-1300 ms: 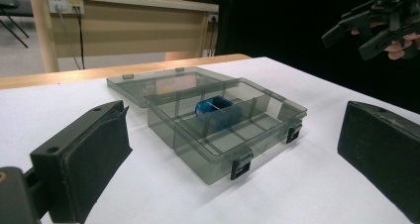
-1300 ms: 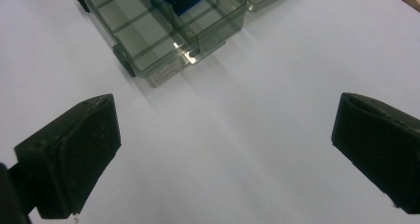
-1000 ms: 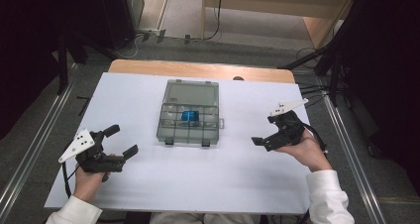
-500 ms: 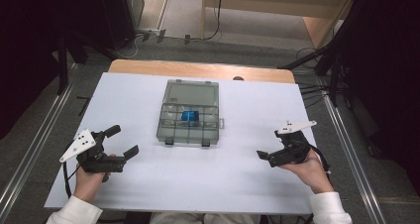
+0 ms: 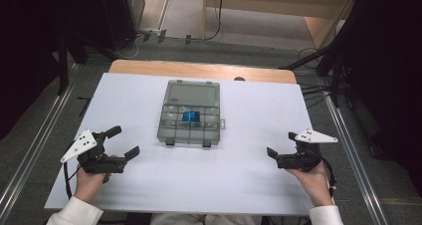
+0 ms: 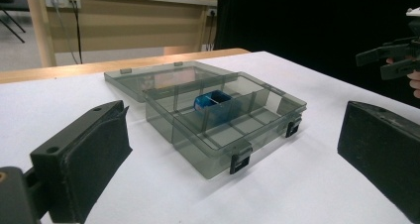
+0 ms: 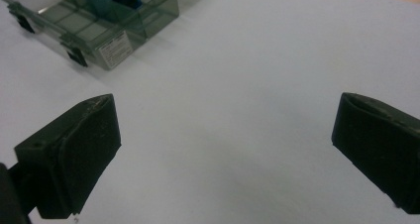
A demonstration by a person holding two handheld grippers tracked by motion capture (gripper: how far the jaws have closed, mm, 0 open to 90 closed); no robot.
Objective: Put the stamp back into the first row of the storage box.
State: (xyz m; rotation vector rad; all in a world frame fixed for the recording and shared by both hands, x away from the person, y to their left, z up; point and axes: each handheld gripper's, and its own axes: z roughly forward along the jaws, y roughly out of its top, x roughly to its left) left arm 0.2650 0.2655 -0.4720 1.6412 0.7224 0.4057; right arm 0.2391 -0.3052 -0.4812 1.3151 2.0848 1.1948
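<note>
On the white surface (image 5: 239, 170) our left gripper (image 5: 124, 143) and right gripper (image 5: 272, 154) rest well apart from the open compartment box (image 5: 190, 119), jaws spread wide, holding nothing.

Left gripper (image 5: 119, 142): black body, two black jaws, flat blocky pads with worn, scuffed edges (seen in left gripper view). Round hole visible in top of one pad (image 6: 52, 149). White three-cornered plate (image 5: 79, 145) mounted on top, small dark dots marked on it. Black cable (image 5: 65, 175) trailed from body.

Right gripper (image 5: 278, 155): same black build, white three-cornered plate (image 5: 314, 136) on top, black cable (image 5: 329, 171) looped beside wrist.

White sleeves worn on both forearms, left sleeve (image 5: 74, 213), right sleeve (image 5: 326, 215).
</note>
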